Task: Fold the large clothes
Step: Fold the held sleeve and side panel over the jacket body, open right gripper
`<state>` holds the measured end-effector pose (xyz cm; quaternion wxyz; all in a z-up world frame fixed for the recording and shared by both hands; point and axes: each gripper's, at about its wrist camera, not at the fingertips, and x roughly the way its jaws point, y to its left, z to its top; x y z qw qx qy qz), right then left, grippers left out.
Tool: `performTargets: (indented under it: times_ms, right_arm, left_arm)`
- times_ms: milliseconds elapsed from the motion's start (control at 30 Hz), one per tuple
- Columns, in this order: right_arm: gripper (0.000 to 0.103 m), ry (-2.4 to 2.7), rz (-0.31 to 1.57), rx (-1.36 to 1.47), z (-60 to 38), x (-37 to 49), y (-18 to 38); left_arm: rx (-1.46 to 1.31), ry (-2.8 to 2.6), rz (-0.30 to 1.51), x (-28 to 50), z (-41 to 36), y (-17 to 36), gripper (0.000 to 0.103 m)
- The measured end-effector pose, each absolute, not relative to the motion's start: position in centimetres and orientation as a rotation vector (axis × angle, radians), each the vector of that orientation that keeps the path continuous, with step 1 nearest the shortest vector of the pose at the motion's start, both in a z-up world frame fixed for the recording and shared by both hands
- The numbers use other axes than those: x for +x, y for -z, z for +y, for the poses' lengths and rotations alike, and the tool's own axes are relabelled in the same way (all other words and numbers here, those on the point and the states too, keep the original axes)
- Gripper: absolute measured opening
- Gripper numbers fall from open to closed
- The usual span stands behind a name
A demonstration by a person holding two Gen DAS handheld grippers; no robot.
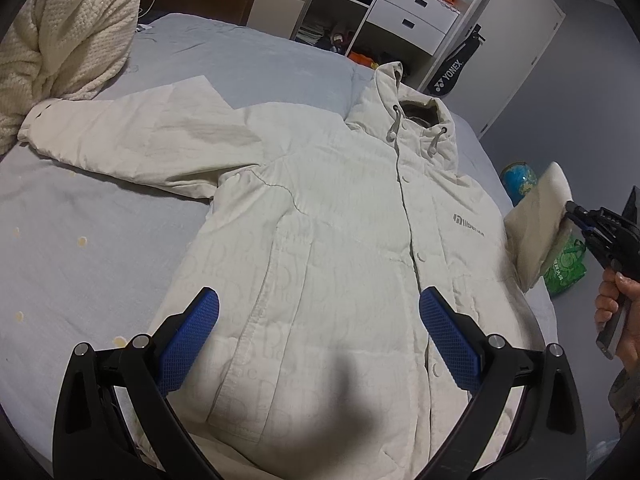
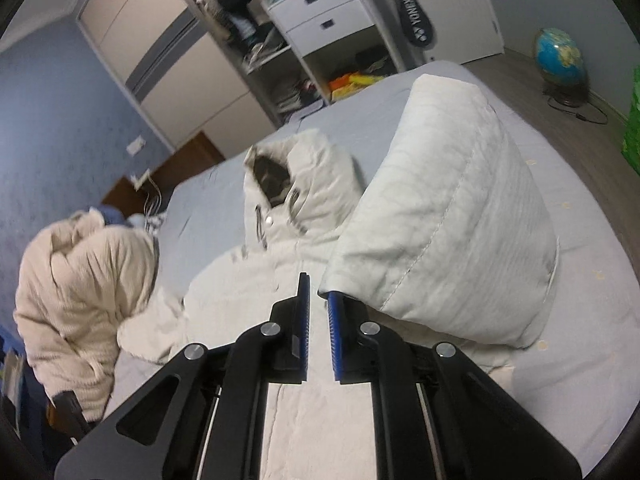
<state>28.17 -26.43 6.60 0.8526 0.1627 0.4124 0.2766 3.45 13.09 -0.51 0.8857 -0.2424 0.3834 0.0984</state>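
One big cream jacket (image 1: 320,208) lies flat on the blue bed (image 1: 100,248), right below the left gripper (image 1: 319,324), jaws spread wide and empty. Right gripper (image 2: 318,304) pinches the sleeve (image 2: 448,216), lifted beside the hood (image 2: 296,176).

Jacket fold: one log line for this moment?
jacket flat on bed | right gripper shut on sleeve, lifted | left gripper open above hem
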Motion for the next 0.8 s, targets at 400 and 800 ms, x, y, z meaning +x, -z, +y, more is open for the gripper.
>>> performTargets:
  times_ms: [400, 800]
  right_arm:
    - [0.007, -0.617, 0.974, 0.097, -18.2, 27.4, -1.7]
    - [0.007, -0.658, 1.029, -0.075, -14.0, 25.4, 2.4]
  left_arm:
    - [-0.514, -0.204, 0.795, 3.5, 13.3, 0.7, 0.096]
    - [-0.505, -0.206, 0.804, 3.6, 13.1, 0.7, 0.096]
